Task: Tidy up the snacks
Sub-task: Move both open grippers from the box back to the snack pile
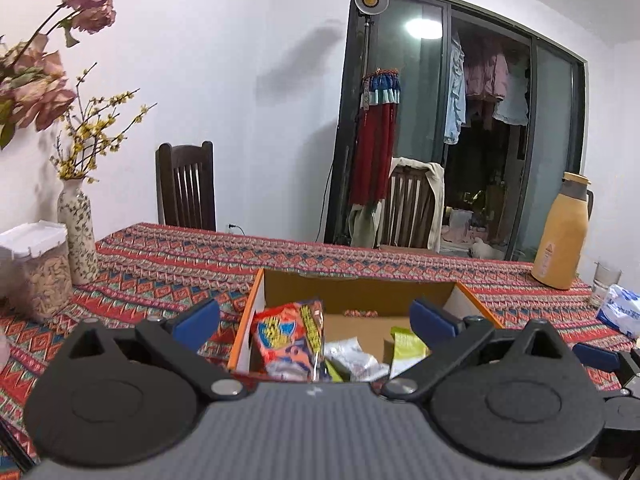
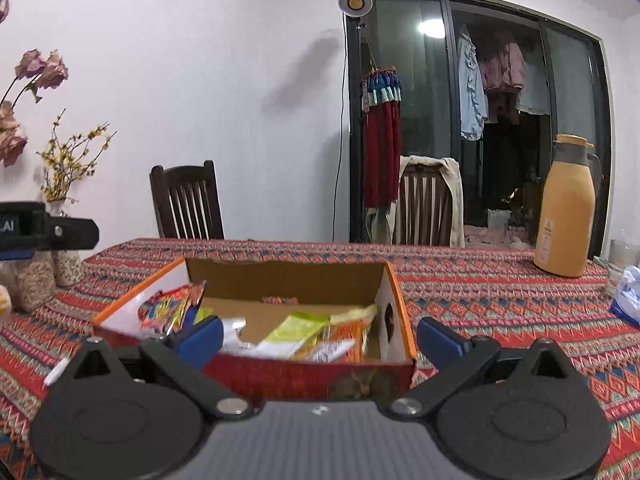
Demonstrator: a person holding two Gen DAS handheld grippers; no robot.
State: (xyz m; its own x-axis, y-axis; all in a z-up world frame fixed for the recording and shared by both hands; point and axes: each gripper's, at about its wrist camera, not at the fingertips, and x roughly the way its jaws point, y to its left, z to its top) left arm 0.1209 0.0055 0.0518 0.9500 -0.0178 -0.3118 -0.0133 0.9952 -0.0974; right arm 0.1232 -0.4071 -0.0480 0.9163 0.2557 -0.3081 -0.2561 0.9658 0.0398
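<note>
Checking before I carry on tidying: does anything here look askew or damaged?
Nothing spilled. The snack packets lie jumbled at angles inside the cardboard box, and the box's far wall has a ragged, torn top edge.

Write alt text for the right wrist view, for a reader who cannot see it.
The open right gripper hovers empty in front of an open cardboard box holding snack packets, on a red patterned tablecloth. Behind stand a yellow flask, two wooden chairs and a dark glass door.
</note>
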